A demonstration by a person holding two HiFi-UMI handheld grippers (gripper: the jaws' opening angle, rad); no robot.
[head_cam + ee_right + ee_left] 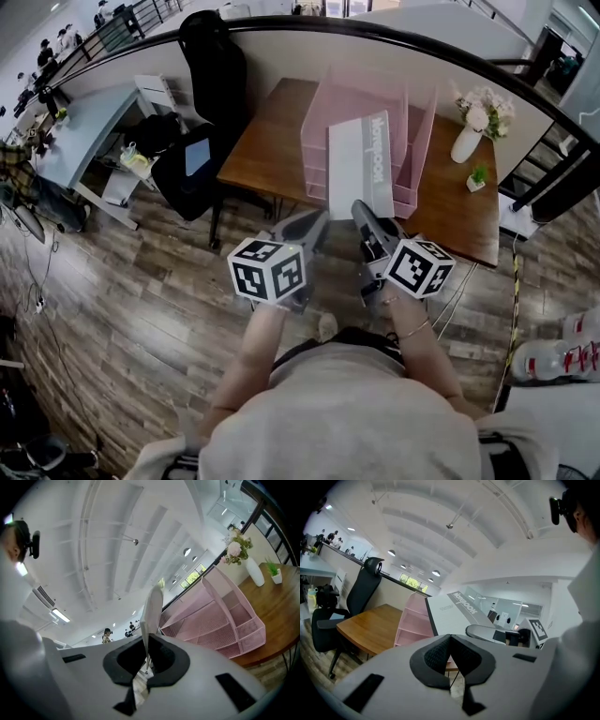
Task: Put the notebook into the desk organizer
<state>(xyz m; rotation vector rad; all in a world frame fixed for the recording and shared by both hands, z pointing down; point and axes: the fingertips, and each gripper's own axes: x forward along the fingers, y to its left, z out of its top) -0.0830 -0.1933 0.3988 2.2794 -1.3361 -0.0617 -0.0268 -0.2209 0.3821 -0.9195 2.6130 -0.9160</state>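
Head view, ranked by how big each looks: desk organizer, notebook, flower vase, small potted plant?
1. desk organizer
2. notebook
3. flower vase
4. small potted plant
The notebook is nearer the camera, which enlarges it, but the order is still clear.

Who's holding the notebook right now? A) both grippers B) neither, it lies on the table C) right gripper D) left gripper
C: the right gripper view shows the right gripper with its jaws shut on the notebook edge, while the left gripper is shut on nothing.
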